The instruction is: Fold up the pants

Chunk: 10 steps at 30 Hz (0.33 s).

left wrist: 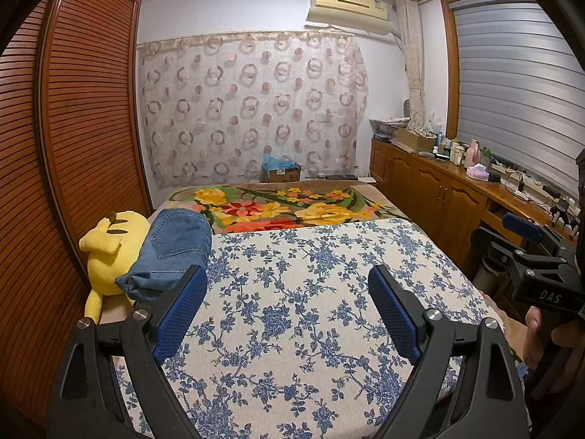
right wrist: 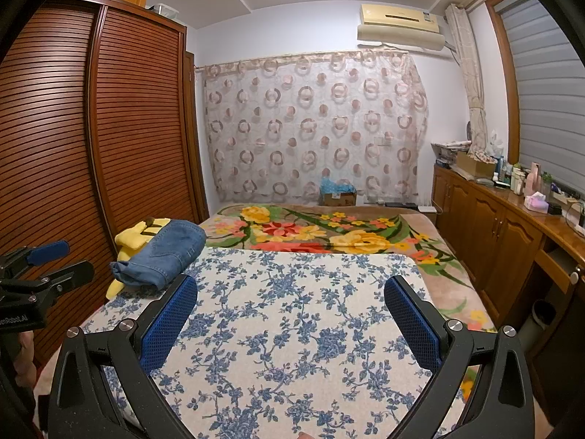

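Observation:
Folded blue jeans (left wrist: 172, 252) lie in a compact stack at the far left of the blue-flowered board (left wrist: 310, 311), partly on a yellow plush toy (left wrist: 109, 252). The jeans also show in the right wrist view (right wrist: 164, 252). My left gripper (left wrist: 289, 285) is open and empty, held above the board, its left finger just right of the jeans. My right gripper (right wrist: 292, 296) is open and empty above the board (right wrist: 292, 329). Each gripper shows at the edge of the other's view: the right one (left wrist: 526, 241) and the left one (right wrist: 44, 259).
A bright floral blanket (left wrist: 292, 205) covers the bed beyond the board. A slatted wooden wardrobe (left wrist: 73, 146) stands at the left. A wooden cabinet (left wrist: 438, 190) with bottles and boxes runs along the right. A cardboard box (left wrist: 281, 172) sits by the curtain.

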### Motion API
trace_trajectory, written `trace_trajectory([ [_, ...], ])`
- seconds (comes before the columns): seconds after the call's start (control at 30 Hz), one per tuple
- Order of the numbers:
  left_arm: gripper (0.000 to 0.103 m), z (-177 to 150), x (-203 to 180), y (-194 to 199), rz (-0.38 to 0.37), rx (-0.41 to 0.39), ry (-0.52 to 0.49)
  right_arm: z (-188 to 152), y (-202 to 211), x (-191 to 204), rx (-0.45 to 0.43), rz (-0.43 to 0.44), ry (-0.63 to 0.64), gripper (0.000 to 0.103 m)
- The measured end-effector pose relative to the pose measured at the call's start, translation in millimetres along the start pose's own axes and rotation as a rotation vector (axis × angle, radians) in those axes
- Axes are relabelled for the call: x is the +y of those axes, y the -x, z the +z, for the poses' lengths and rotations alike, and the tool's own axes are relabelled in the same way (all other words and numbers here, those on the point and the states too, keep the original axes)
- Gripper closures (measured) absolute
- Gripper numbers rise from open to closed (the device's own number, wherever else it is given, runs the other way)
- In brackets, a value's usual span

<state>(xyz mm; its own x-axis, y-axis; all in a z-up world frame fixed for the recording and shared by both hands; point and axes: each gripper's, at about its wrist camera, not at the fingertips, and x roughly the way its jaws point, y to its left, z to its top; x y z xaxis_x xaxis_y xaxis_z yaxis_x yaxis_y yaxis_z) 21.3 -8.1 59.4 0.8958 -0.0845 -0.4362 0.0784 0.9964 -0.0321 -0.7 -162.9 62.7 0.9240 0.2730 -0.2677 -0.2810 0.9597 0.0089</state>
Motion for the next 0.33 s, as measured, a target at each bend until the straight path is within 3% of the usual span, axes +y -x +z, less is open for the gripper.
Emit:
trace_trajectory([
  [0.33, 0.013, -0.4, -1.0, -0.1, -0.001, 0.001, 0.0, 0.9, 3.6, -0.4, -0.002, 0.006, -0.002, 0.001],
])
